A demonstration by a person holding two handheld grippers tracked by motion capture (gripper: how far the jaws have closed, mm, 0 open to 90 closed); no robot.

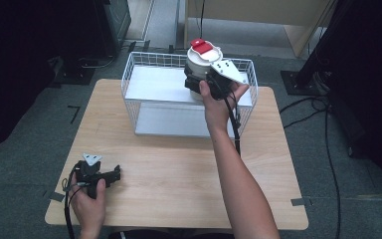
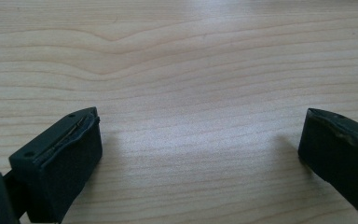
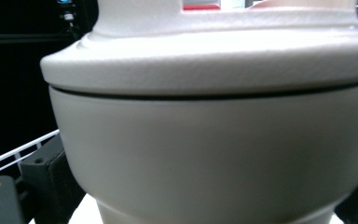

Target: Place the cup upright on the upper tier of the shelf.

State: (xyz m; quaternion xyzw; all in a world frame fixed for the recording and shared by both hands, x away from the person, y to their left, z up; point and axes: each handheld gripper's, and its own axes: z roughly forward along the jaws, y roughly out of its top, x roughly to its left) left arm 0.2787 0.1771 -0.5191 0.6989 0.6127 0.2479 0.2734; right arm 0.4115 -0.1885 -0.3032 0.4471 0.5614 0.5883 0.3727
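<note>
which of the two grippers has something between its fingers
The right gripper, at the wire basket, clamps the white container; the left gripper is open over bare table.

A lab-like recording room: dark equipment stands [image 1: 323,45], floor cables [image 1: 328,149], grey carpet [image 1: 25,144]

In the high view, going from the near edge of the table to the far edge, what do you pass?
Left tongs resting open on the light wooden table → white wire basket → white round container with a red-and-white lid, gripped by the right tongs at the basket's far side.
</note>
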